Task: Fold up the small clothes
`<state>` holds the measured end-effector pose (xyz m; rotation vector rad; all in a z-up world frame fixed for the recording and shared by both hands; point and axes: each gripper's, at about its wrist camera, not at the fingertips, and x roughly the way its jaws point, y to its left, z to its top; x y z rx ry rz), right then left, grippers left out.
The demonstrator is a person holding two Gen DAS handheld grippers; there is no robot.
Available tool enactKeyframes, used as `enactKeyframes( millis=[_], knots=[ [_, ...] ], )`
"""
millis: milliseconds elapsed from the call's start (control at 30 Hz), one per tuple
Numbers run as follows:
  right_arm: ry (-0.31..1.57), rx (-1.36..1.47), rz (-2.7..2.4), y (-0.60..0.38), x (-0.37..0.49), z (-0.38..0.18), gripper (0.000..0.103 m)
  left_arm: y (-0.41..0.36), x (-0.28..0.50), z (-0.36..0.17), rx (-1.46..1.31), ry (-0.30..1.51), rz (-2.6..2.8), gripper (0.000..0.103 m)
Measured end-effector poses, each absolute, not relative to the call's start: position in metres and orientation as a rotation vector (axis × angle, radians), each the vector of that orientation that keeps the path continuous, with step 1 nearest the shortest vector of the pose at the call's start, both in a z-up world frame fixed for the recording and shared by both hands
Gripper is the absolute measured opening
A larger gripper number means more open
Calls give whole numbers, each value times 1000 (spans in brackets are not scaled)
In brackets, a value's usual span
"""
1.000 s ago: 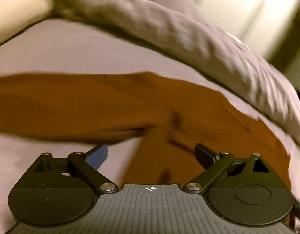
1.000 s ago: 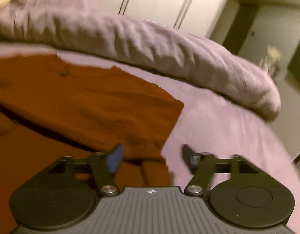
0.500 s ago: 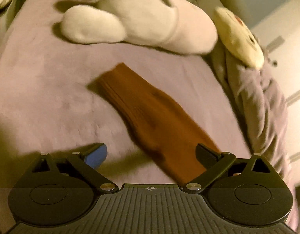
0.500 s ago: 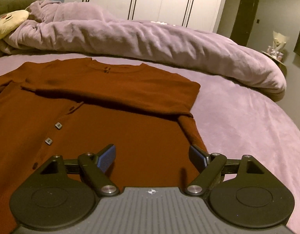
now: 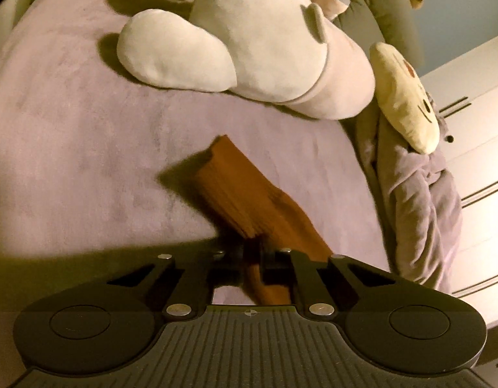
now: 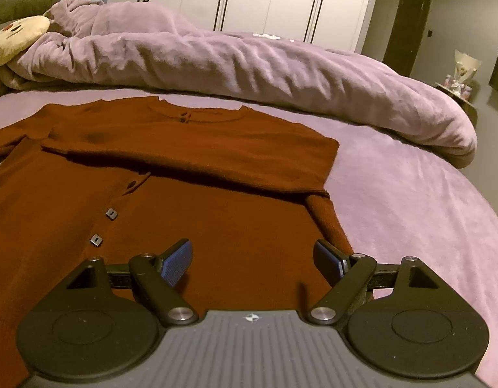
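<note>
A rust-brown buttoned cardigan (image 6: 190, 200) lies on the purple bed sheet (image 6: 427, 213). One sleeve is folded across its chest. My right gripper (image 6: 252, 258) is open and empty, low over the cardigan's body near its right edge. In the left wrist view my left gripper (image 5: 251, 255) is shut on the cardigan's other sleeve (image 5: 245, 194), which sticks out ahead of the jaws, its cuff end lifted off the sheet (image 5: 87, 148).
A large white plush toy (image 5: 249, 42) lies on the bed ahead of the left gripper. A yellow face cushion (image 5: 407, 97) rests on the bunched purple duvet (image 6: 249, 68). White wardrobe doors (image 6: 265, 0) stand behind the bed.
My left gripper has closed on the sleeve, which was lying flat between open jaws half a second ago. My right gripper has moved slightly closer over the cardigan and stays open.
</note>
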<state>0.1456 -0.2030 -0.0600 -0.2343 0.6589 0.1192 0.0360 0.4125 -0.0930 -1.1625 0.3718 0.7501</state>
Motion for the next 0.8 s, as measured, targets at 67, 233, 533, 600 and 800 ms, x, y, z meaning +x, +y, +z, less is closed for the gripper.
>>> enactKeyframes(
  millis=[67, 233, 533, 600, 800],
  knots=[
    [658, -232, 118, -204, 146, -60, 82, 411, 35, -90, -1154, 363, 746, 9],
    [657, -210, 111, -208, 146, -58, 82, 383, 48, -47, -922, 370, 676, 7],
    [662, -158, 107, -215, 143, -62, 82, 223, 141, 39, -395, 426, 265, 8],
    [664, -149, 109, -218, 142, -62, 82, 180, 160, 37, -327, 463, 180, 9],
    [655, -128, 115, -226, 142, -57, 82, 85, 185, -8, -211, 624, 47, 55]
  ],
)
